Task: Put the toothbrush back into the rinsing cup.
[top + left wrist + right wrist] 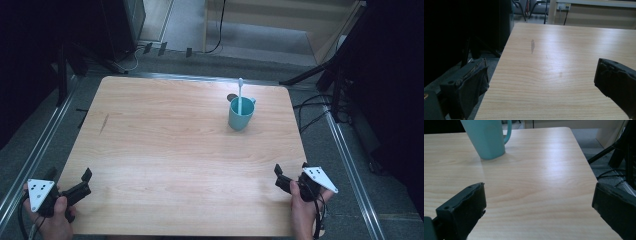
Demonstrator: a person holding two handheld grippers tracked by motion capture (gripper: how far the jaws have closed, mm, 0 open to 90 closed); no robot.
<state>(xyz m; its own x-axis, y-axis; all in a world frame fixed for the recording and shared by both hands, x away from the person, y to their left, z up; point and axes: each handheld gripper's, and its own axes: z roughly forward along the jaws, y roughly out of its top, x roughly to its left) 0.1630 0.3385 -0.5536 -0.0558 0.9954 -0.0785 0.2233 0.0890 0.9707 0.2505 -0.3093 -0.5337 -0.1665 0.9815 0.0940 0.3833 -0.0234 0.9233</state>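
High view: both grippers, left gripper [80, 182] and right gripper [290, 175], rest agape at the bench [165, 150] edge, poised toward the teal mug [241, 113].

Teal plastic mug [241, 113] on the pale wooden table [165, 145]
White toothbrush [240, 95] stands in the mug; left gripper [70, 186] and right gripper [291, 176] sit well nearer than the mug, one on each side

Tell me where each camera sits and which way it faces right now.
High view: above the person's side, looking forward and down on the table; shows both hands, left hand-held gripper, right hand-held gripper.
Left gripper view: rides the left hand-held gripper, facing the table's left edge between open jaws.
Right gripper view: rides the right hand-held gripper, facing the teal cup.
High and right gripper views share the cup.
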